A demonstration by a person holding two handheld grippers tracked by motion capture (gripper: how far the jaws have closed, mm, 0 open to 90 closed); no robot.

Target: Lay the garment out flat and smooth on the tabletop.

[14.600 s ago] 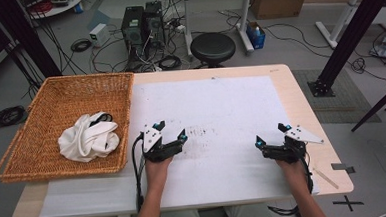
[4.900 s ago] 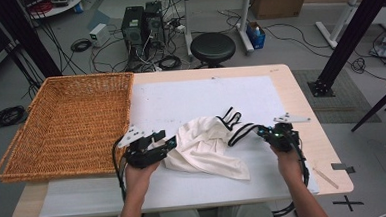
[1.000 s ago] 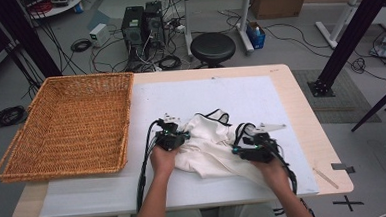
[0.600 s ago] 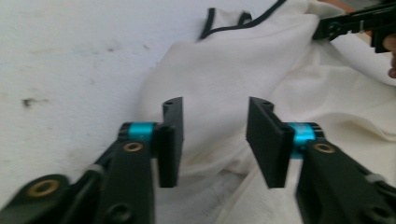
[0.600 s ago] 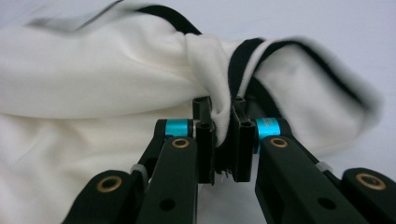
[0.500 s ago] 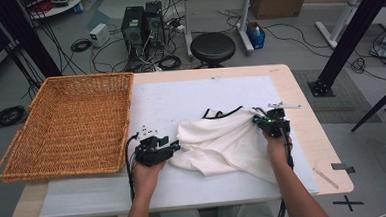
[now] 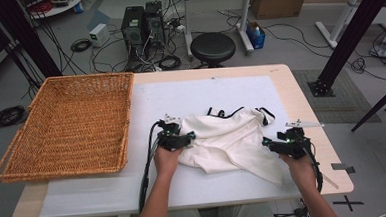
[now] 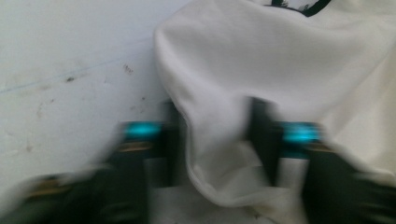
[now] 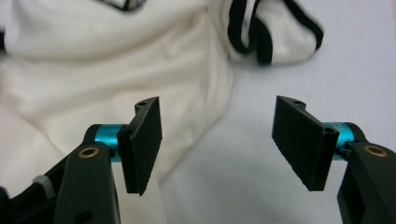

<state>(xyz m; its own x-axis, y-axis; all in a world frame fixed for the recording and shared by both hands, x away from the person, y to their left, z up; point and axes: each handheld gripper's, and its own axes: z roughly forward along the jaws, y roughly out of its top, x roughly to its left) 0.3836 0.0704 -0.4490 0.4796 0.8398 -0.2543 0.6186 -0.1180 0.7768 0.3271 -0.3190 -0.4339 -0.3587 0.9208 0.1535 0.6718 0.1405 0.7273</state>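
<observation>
Wicker basket (image 7: 66, 125) sits at the left end of the table (image 7: 300, 98), well apart from the work.

Left gripper (image 7: 180, 137) is at the left edge of the white garment (image 7: 227, 136). In the left gripper view, which is blurred, a rolled fold of cloth (image 8: 219, 154) fills the gap between the jaws. They have just been closing, and we read them as pinching that fold.

The garment lies mid-table on the white cover sheet (image 7: 205, 95), spread but rumpled, with its black trim (image 7: 224, 112) at the far edge.

Right gripper (image 7: 278, 143) is at the garment's right side, just beside its lower corner. Its jaws stand spread, having just been opening. Between them we see bare sheet, with the cloth edge (image 9: 205, 121) running past one pad and nothing gripped.

Handling, as we judge it: light, limp and not fragile. It will sag and bunch and carries no shape of its own. A single layer may slip from flat pads. Best hold is a doubled hem or the trimmed edge (image 9: 252, 32), with the two grips well apart.
</observation>
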